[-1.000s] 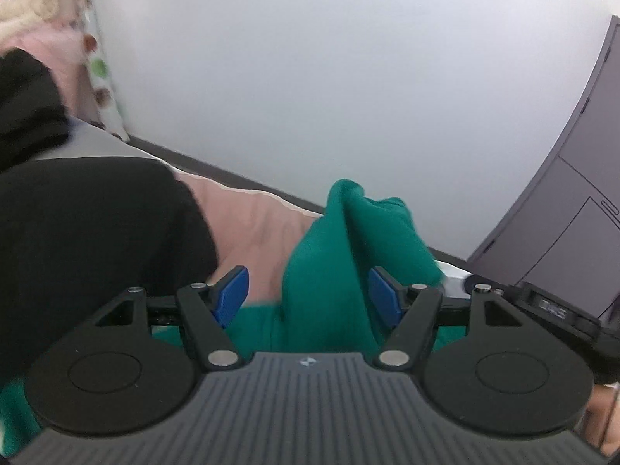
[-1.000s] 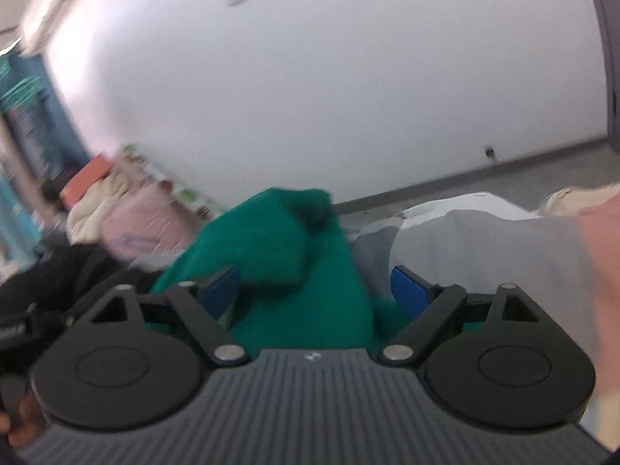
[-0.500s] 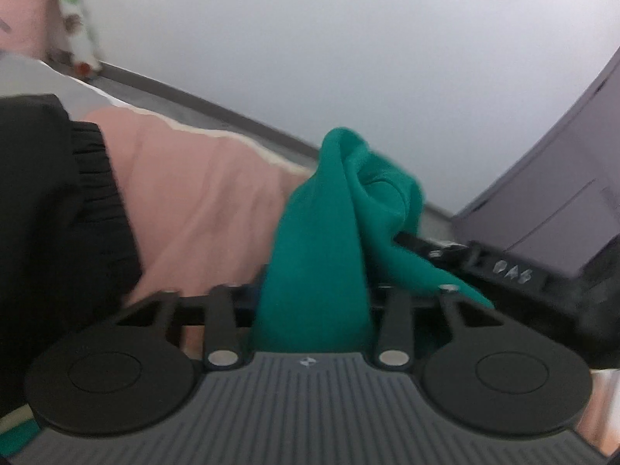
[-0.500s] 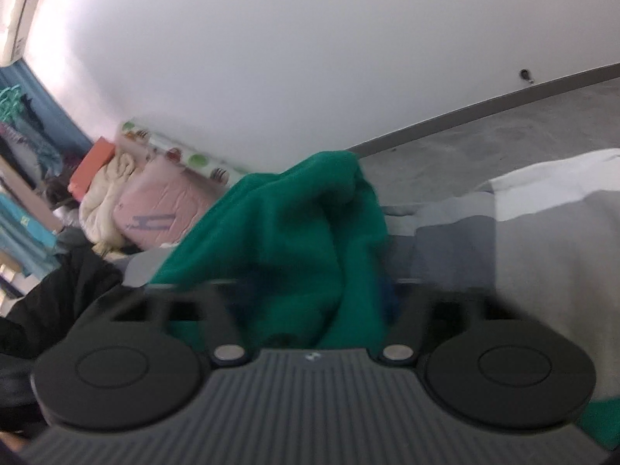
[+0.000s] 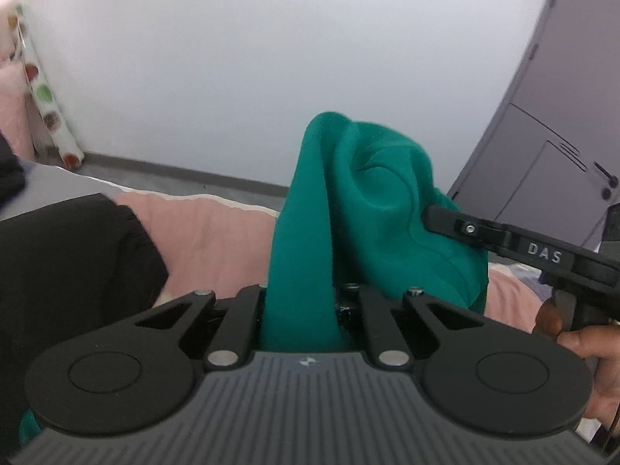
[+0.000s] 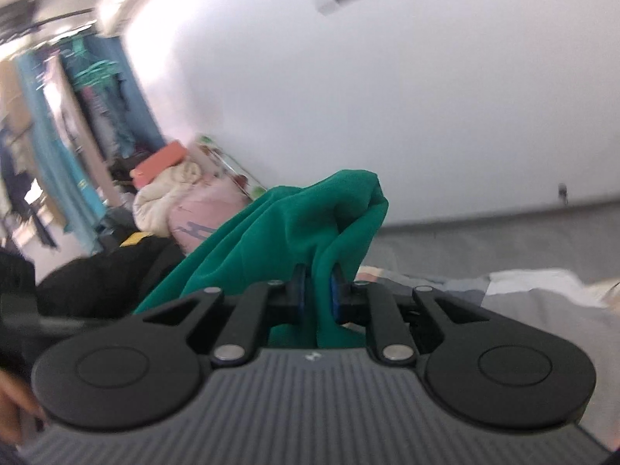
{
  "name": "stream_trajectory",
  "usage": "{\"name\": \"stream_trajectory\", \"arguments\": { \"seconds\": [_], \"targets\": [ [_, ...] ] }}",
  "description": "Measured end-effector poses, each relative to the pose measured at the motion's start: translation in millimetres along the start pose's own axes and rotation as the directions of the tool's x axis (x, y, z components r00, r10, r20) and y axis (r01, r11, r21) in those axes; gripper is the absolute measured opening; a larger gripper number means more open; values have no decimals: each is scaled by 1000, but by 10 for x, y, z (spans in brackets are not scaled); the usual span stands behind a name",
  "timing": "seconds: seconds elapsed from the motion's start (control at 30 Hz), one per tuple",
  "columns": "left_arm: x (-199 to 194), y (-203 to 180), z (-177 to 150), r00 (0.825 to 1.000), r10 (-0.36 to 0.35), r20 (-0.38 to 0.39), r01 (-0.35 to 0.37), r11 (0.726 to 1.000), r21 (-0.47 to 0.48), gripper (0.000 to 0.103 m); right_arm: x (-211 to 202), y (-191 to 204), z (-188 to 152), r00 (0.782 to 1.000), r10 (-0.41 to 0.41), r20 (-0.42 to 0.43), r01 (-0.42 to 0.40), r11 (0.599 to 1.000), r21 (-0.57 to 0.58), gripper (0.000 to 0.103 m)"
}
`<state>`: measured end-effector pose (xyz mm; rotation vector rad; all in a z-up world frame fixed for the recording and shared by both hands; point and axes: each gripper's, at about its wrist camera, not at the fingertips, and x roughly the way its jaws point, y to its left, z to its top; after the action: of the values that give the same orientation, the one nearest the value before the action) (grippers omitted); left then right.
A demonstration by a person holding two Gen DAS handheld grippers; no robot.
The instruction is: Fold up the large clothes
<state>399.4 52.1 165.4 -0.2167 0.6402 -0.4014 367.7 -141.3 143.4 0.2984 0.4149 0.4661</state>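
A green garment point(image 5: 372, 201) hangs bunched up between both grippers, lifted above the bed. My left gripper point(image 5: 306, 290) has its jaws closing tight on a thick fold of it; the cloth hides the fingertips. In the left wrist view the right gripper point(image 5: 438, 217) comes in from the right, its tip buried in the same cloth, with a person's hand point(image 5: 596, 348) on its handle. In the right wrist view my right gripper point(image 6: 316, 290) is closing, and its blue pads point(image 6: 336, 298) press a fold of the green garment point(image 6: 294, 224).
A black garment point(image 5: 69, 263) lies at the left on pink bedding point(image 5: 217, 236). A grey wardrobe point(image 5: 562, 135) stands at the right. In the right wrist view a pile of clothes point(image 6: 178, 186) sits against the white wall and grey bedding point(image 6: 523, 310) lies at the right.
Both grippers went from wide open around the green cloth to closed on it. Both have risen, lifting the garment off the bed.
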Motion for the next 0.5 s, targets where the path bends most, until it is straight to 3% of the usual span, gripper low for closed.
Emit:
{"name": "stream_trajectory", "arguments": {
  "seconds": [0.17,0.3,0.4,0.5],
  "targets": [
    [-885,-339,-600,999,-12,53,11,1000,19,12,-931,474,-330,994,24,109,-9,991,-132,16],
    [-1447,-545,-1229,999,-16,52,16,1000,4,12,-1618,797,-760,986,39,165,-8,983,-183,16],
    [-1664,-747,-1717,999,-1,45,1,1000,-4,12,-1955,947,-1136,986,40,163,-7,980,-200,18],
    [-1721,-802,-2135,1000,28,-2,-28,999,-39,13,-2133,1033,-1443,995,11,100,8,983,-186,18]
  ]
}}
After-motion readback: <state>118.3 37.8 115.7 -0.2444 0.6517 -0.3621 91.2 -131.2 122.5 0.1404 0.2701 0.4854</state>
